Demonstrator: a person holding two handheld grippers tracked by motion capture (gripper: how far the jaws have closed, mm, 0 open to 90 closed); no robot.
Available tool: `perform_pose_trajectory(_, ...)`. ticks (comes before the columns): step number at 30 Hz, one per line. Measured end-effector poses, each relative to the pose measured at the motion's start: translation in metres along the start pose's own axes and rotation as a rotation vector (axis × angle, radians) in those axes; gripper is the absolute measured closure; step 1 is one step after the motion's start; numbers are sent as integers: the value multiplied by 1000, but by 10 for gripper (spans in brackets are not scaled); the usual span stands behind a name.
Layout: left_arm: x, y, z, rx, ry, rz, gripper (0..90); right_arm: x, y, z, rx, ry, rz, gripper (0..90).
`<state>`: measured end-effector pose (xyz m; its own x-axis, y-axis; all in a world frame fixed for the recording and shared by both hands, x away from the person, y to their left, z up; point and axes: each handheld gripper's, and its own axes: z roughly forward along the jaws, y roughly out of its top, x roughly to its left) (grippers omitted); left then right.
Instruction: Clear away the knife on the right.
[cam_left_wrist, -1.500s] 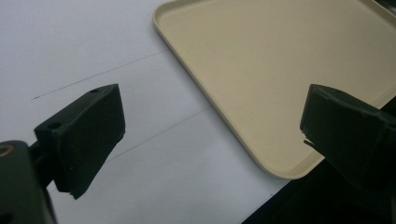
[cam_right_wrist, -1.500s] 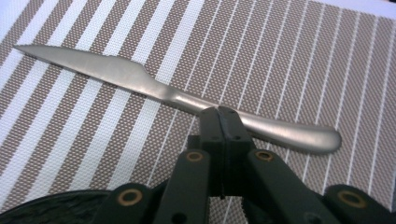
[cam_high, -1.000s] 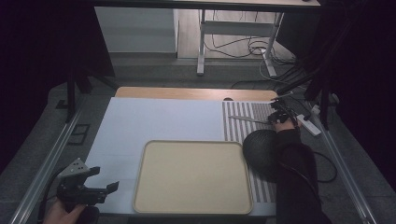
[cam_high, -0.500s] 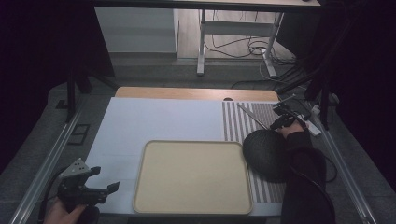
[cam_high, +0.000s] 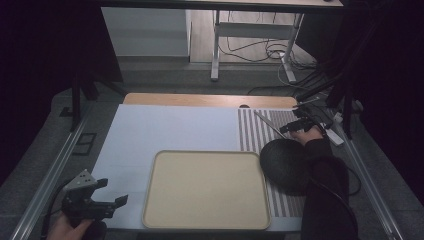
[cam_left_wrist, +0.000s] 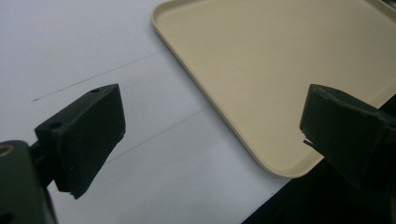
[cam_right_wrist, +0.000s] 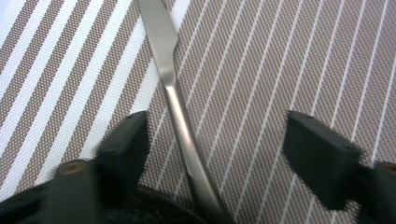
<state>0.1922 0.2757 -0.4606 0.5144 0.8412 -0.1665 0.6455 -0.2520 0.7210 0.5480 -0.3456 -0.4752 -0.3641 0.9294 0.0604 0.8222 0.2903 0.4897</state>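
Right tool (cam_right_wrist: 215, 149) has dropped over slim steel knife (cam_right_wrist: 175, 102) on striped placemat (cam_right_wrist: 289, 60), jaws wide, straddling, ungripped. Left tool (cam_high: 107, 202) idle, open, empty.

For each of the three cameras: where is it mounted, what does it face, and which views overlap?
High view: above the person's side, looking forward and down at the table; both forearms, left gripper, right gripper.
Left gripper view: on the left gripper, facing the beige tray; open fingers.
Right gripper view: on the right gripper, facing a knife on the striped mat.
Shared: high and left views both show the tray.
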Motion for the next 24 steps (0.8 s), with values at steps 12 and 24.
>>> perform_pose_trajectory(12, 0, 0, 0, 0, -2, 0, 65, 25, 6, 24, 103, -39, -101, 0)
perform_pose_trajectory(24, 0, 0, 0, 3, -3, 1, 66, 22, 5, 27, 83, -40, -160, 368)
